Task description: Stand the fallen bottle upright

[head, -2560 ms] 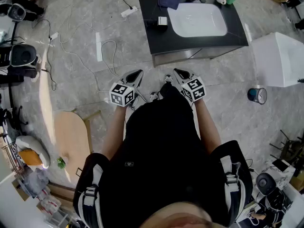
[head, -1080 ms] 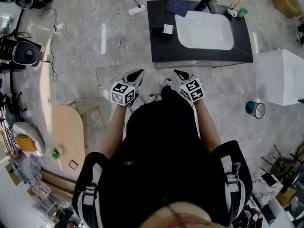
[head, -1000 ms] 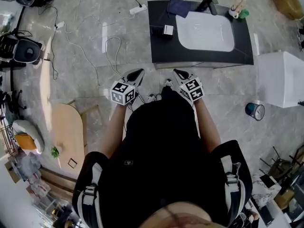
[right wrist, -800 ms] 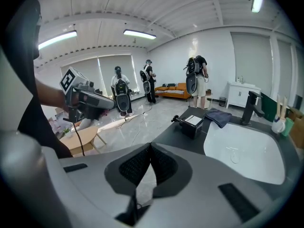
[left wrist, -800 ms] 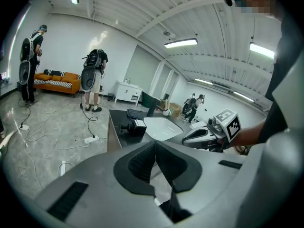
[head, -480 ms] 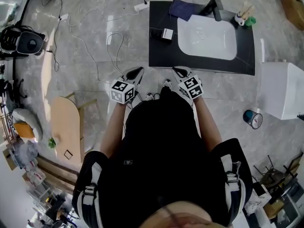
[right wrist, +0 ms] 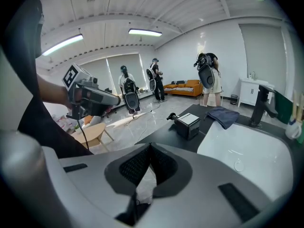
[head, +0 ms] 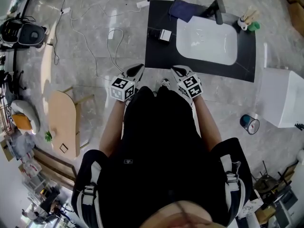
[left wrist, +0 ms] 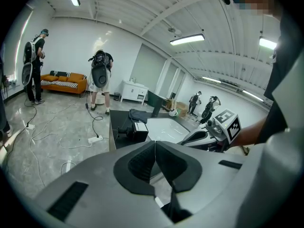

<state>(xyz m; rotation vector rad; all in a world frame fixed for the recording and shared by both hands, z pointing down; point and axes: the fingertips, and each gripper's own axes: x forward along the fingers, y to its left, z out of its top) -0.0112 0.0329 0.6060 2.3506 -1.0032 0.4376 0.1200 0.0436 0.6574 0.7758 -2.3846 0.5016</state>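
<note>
We hold the left gripper [head: 137, 70] and right gripper [head: 176, 71] near the black counter [head: 156, 51], both jaws pressed together.

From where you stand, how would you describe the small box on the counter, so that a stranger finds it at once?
Look for the black counter with the white basin set into it. On the bare strip left of the basin, nearer to the person than the dark blue cloth, sits the small box. It alone there has black sides and a white top.
</note>
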